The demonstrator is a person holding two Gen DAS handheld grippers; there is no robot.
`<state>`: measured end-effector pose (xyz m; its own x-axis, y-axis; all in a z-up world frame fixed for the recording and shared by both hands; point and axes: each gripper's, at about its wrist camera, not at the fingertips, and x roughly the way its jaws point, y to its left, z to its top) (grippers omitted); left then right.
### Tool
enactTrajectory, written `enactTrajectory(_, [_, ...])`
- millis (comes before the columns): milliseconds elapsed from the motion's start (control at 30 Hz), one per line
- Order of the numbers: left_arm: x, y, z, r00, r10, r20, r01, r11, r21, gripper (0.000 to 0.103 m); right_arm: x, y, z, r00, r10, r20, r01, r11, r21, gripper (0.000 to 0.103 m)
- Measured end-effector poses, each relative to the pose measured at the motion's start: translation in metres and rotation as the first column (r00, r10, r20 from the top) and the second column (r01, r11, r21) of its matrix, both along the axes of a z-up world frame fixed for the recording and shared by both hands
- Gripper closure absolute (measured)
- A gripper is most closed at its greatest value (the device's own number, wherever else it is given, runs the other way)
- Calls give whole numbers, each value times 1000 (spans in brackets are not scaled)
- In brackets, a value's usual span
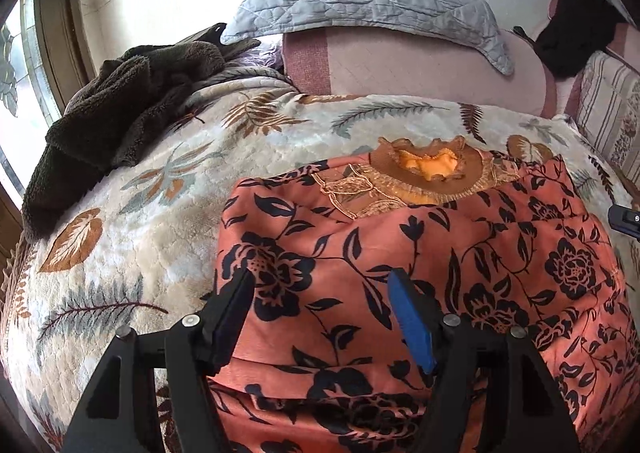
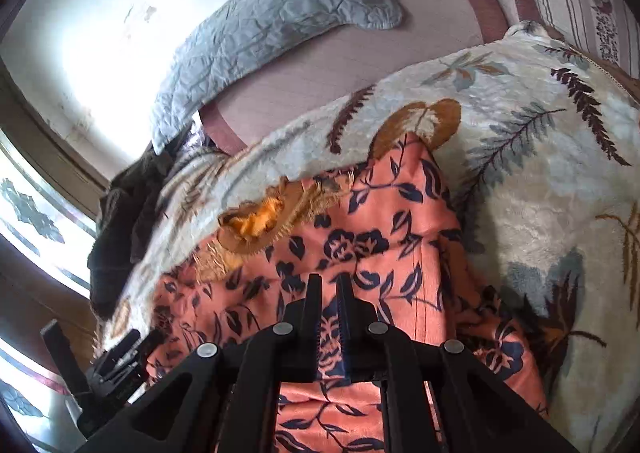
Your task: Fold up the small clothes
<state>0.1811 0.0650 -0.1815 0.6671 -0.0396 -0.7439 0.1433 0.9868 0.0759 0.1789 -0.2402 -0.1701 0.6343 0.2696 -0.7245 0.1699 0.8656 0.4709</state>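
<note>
Item: one small garment (image 1: pixel 420 253), coral-orange satin printed with dark navy flowers, a brown embroidered yoke and frilled neckline (image 1: pixel 424 167) at its far end. Location: lying on my leaf-patterned plush blanket (image 1: pixel 132 213), toward the near edge of the bed, neckline pointing to the headboard side. Condition: partly folded, in my judgement — the left side shows a clean doubled edge with a second layer underneath at the near hem, while the right side looks bunched and uneven; a lengthwise crease and a final fold across appear to remain. My left gripper (image 1: pixel 324 313) stands over the near left portion of the cloth, jaws well apart, nothing between the black pad and the blue one. My right gripper (image 2: pixel 329 293) has its jaws drawn nearly together over the garment's middle; printed cloth shows in the slit between them, but whether it is pinched or merely behind, I cannot tell. Surroundings: dark brown fleece (image 1: pixel 120 101) heaped at the bed's far left corner by the window; grey quilted pillow cover (image 1: pixel 360 1) draped over the pink bolster (image 1: pixel 420 65) at the head — striped bedding to the right.
</note>
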Motion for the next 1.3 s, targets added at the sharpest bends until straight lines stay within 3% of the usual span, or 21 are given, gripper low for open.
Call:
enactTrajectory(100, [7, -11, -19, 999, -19, -48, 22, 998, 61, 28, 0, -2, -35, 992, -34, -124, 35, 999, 12, 93])
enactTrajectory(167, [18, -17, -37, 995, -8, -104, 20, 993, 116, 27, 4, -7, -65, 965, -38, -260, 40, 999, 2, 95])
enactTrajectory(233, [22, -20, -42, 995, 16, -99, -3, 992, 127, 27, -7, -14, -65, 970, -35, -240, 47, 998, 42, 95])
enactTrajectory(400, [-10, -28, -24, 1000, 10, -18, -8, 991, 133, 27, -73, -34, -4, 997, -29, -72, 30, 1000, 10, 92])
enactTrajectory(467, [-34, -32, -6, 1000, -21, 19, 19, 995, 101, 27, -102, -46, 17, 999, -31, -22, 31, 999, -18, 84])
enactTrajectory(500, [-49, -34, 4, 998, -42, 46, 37, 995, 93, 27, -117, -52, 27, 999, -38, 4, 38, 999, -33, 73])
enactTrajectory(567, [-83, -38, 24, 990, -83, 114, 73, 993, 91, 26, -147, -63, 43, 995, -75, 65, 78, 996, -41, 43])
enactTrajectory(600, [-100, -39, 33, 985, -98, 142, 86, 993, 86, 25, -160, -67, 51, 990, -98, 101, 102, 994, -33, 22])
enactTrajectory(667, [-130, -37, 50, 979, -110, 172, 103, 994, 48, 14, -189, -71, 65, 976, -126, 176, 134, 990, -32, 21])
enactTrajectory(767, [-165, -34, 68, 976, -100, 195, 101, 995, 2, 11, -218, -68, 83, 969, -113, 219, 132, 989, -74, 21])
enactTrajectory(933, [-205, -24, 83, 975, -69, 209, 72, 997, -6, 8, -261, -61, 96, 962, -85, 260, 117, 987, -113, 21])
enactTrajectory(1100, [-223, -8, 86, 977, -42, 210, 45, 999, -10, 7, -290, -57, 101, 947, -75, 314, 118, 986, -118, 21])
enactTrajectory(1300, [-226, 12, 85, 978, 11, 207, -12, 1000, 4, 7, -296, -47, 102, 946, -38, 322, 98, 980, -171, 21])
